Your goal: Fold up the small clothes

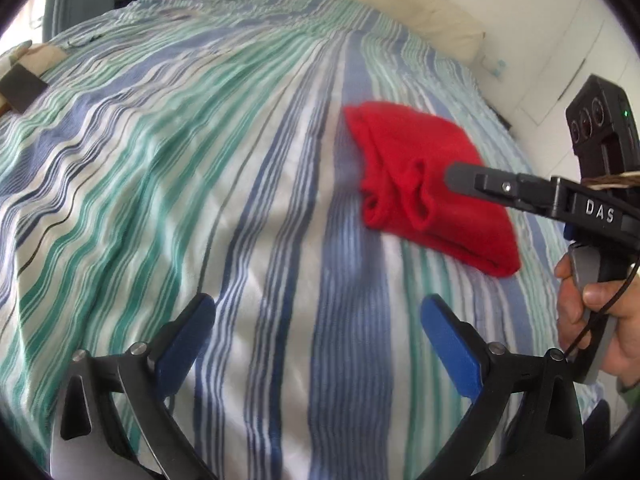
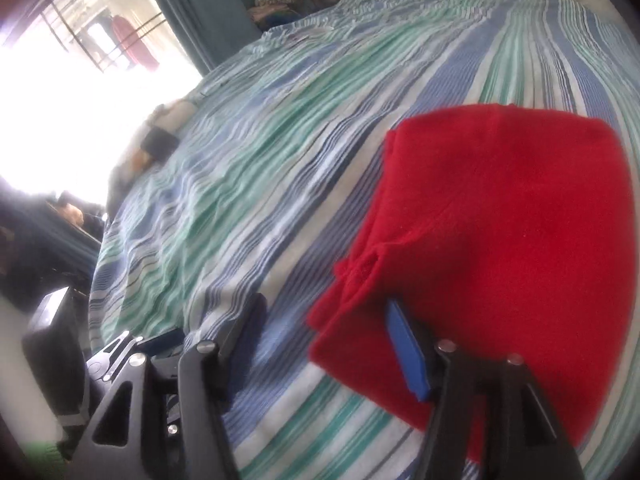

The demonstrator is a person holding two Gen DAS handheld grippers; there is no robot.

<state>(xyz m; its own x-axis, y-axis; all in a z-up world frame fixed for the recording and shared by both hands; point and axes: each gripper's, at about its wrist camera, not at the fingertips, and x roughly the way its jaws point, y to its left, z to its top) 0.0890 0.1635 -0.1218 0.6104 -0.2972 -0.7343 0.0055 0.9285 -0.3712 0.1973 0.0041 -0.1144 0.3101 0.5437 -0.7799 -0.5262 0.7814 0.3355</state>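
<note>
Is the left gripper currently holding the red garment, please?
No, the left gripper is open above the striped bedsheet, its blue fingers spread wide and apart from the folded red garment.

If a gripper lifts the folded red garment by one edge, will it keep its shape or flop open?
The red garment looks like soft fleece, folded in loose layers, so it would probably sag and unfold. It seems light. It probably would not slide easily on the striped bedsheet.

Ahead of your left gripper (image 1: 316,332), the red garment (image 1: 424,184) is a matt, fuzzy knit cloth. Under both grippers, the striped bedsheet (image 1: 200,160) is thin, wrinkled woven cloth. Your right gripper (image 2: 332,344) has matt black plastic arms, smooth blue pads (image 2: 408,356) and shiny metal screw heads.
</note>
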